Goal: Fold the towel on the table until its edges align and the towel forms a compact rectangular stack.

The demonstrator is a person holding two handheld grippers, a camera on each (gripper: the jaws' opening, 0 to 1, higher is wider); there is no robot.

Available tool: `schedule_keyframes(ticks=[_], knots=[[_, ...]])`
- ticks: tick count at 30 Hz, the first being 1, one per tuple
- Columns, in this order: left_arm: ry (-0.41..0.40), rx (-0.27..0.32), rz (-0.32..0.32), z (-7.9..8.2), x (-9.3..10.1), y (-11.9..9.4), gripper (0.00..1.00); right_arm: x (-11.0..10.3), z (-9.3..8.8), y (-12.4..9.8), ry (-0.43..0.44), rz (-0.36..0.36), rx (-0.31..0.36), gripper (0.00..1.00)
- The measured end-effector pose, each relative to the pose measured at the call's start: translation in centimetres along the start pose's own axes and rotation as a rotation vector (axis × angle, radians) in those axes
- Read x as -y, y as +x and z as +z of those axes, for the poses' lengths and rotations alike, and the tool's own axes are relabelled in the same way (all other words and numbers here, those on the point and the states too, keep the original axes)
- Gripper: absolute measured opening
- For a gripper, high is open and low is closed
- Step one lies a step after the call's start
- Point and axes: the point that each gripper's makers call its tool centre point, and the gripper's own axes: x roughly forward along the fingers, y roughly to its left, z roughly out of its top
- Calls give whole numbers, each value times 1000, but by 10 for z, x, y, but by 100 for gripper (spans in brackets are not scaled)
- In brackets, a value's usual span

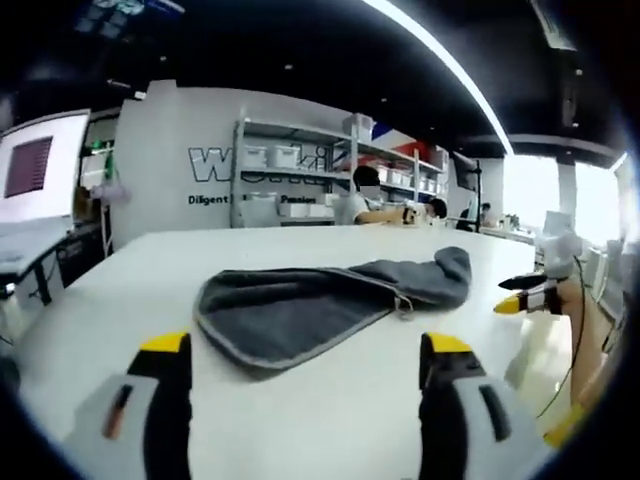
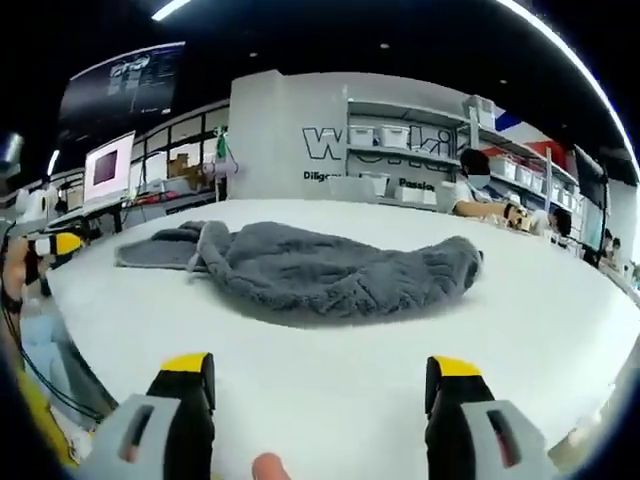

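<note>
Two grippers, left gripper point(image 1: 305, 365) and right gripper point(image 2: 325, 390), hover with fingers spread and empty above the white worktop point(image 2: 560, 300). Grey towel point(image 1: 310, 300) lies rumpled mid-worktop: soft, limp, light, likely to sag; best pinched at its hemmed corners.

- Left gripper view sits low over the bench point(image 1: 300, 400), near its edge, facing the grey towel point(image 1: 310, 305) close ahead
- Right gripper view looks across from another bench edge
- Both share towel point(image 2: 330, 270), bench point(image 2: 330, 400), far shelves point(image 1: 300, 170)
</note>
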Motion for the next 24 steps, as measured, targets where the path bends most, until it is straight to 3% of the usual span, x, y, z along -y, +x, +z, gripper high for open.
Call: schedule_keyframes(ticks=[8, 13, 24], knots=[[-9, -13, 5, -4, 0, 0, 99, 2, 11, 21, -106, 64, -22, 88], [-6, -10, 13, -3, -1, -1, 99, 7, 17, 37, -84, 90, -8, 81], [-1, -21, -4, -5, 4, 0, 99, 12, 17, 58, -73, 55, -4, 62]])
